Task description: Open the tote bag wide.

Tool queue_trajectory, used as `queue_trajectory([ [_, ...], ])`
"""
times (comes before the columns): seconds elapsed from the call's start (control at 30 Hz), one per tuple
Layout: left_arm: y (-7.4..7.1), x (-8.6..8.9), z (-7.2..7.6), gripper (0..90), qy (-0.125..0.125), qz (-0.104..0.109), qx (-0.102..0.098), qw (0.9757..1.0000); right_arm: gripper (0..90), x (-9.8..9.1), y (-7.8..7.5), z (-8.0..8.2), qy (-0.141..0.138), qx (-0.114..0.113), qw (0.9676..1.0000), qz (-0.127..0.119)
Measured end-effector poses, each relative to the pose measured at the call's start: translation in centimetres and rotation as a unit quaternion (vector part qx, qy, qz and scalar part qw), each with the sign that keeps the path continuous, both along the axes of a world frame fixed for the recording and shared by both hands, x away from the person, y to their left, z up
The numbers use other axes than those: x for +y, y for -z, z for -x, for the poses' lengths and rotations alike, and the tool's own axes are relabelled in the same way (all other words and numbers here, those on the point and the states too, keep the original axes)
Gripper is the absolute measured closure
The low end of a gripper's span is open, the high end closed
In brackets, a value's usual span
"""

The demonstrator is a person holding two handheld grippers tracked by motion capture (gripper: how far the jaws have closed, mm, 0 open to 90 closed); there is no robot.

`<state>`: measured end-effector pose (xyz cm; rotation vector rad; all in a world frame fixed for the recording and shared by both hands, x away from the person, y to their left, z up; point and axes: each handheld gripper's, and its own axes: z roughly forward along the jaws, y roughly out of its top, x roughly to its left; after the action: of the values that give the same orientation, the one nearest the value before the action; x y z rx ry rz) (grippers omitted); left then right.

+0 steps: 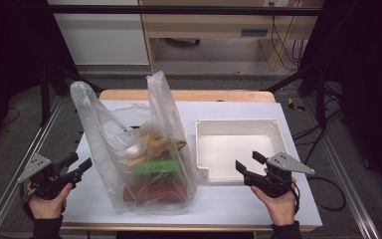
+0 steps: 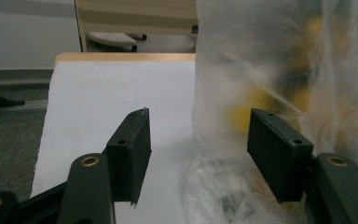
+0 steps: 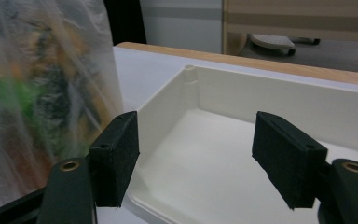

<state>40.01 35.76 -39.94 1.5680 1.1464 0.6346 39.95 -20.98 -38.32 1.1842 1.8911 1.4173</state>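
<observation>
Left gripper: the black two-jaw left gripper [image 1: 82,163] is sitting in the lower left of the high view, held in the person's left hand [image 1: 46,201]. Its jaws are standing wide apart and are gripping nothing. In the left gripper view [image 2: 198,149] only the white table surface and the near foot of the bag are lying between the two black pads [image 2: 130,154].

Plastic bag: the tall clear thin plastic bag [image 1: 144,149] is standing upright in the middle of the high view, just to the right of the left gripper and apart from it. Its two handles are pointing up. Inside it, yellow, green and reddish-brown things are showing through the film, but they are too blurred to name. In the left gripper view the bag [image 2: 279,70] is taking the right half of the frame.

Table: the white-covered table with a wooden edge [image 1: 238,107] is carrying the bag and the tray.

Tray: the shallow cream-white rectangular plastic tray [image 1: 238,129] is lying right of centre, just beside the bag. Its inside is bare.

Right gripper: the black two-jaw right gripper [image 1: 248,163] is staying in the lower right, held in the person's right hand [image 1: 278,204], at the near edge of the tray. Its jaws are wide open and are holding nothing. In the right gripper view [image 3: 196,158] they are pointing over the tray [image 3: 270,102], with the bag [image 3: 42,79] at the left.
</observation>
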Motion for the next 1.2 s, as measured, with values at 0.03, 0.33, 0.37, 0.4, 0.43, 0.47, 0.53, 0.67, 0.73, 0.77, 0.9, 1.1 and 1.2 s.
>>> queue_trajectory([
  [0.03,-0.3,0.0,0.2,39.3,0.002,0.0,-0.004,1.0,32.3,0.3,-0.1,-0.1,-0.005,-0.001,1.0,-0.001],
  [0.33,-1.6,-0.2,1.0,40.5,0.022,0.012,-0.017,0.9995,36.7,4.2,-1.0,-0.9,-0.05,0.004,0.9987,0.002],
  [0.37,-1.7,-0.2,1.1,40.5,0.023,0.013,-0.017,0.9995,37.2,4.6,-1.1,-0.9,-0.054,0.003,0.9985,0.003],
  [0.4,-1.9,-0.2,1.2,40.4,0.023,0.012,-0.018,0.9995,37.7,4.8,-1.2,-1.0,-0.056,0.003,0.9984,0.001],
  [0.43,-2.0,-0.3,1.2,40.3,0.025,0.012,-0.019,0.9994,37.9,5.0,-1.2,-1.0,-0.059,0.002,0.9983,0.001],
  [0.47,-2.1,-0.3,1.3,40.2,0.027,0.013,-0.02,0.9994,38.5,5.3,-1.3,-1.1,-0.064,0.0,0.9979,-0.001],
  [0.53,-2.4,-0.5,1.5,39.8,0.03,0.011,-0.02,0.9993,39.1,6.0,-1.6,-1.1,-0.076,-0.003,0.9971,-0.006],
  [0.67,-2.8,-1.2,1.8,39.7,0.042,0.008,-0.025,0.9988,40.0,7.3,-2.1,-1.3,-0.091,-0.007,0.9957,-0.011],
  [0.73,-3.1,-1.7,2.0,39.8,0.05,0.006,-0.03,0.9983,41.0,8.1,-2.4,-1.3,-0.102,-0.007,0.9947,-0.014],
  [0.77,-3.2,-2.0,2.1,40.0,0.052,0.003,-0.03,0.9982,41.5,8.4,-2.5,-1.3,-0.106,-0.008,0.9942,-0.015],
  [0.9,-3.2,-2.9,2.0,42.7,0.06,-0.002,-0.022,0.998,44.1,9.8,-3.0,-1.2,-0.126,-0.011,0.9919,-0.016],
  [1.1,-2.6,-4.1,1.4,54.1,0.064,-0.02,0.004,0.9977,49.7,12.3,-3.6,-1.3,-0.157,-0.007,0.9875,-0.012],
  [1.2,-2.4,-4.4,1.3,63.6,0.067,-0.024,0.012,0.9974,55.5,13.3,-3.6,-1.4,-0.169,-0.006,0.9855,-0.013],
])
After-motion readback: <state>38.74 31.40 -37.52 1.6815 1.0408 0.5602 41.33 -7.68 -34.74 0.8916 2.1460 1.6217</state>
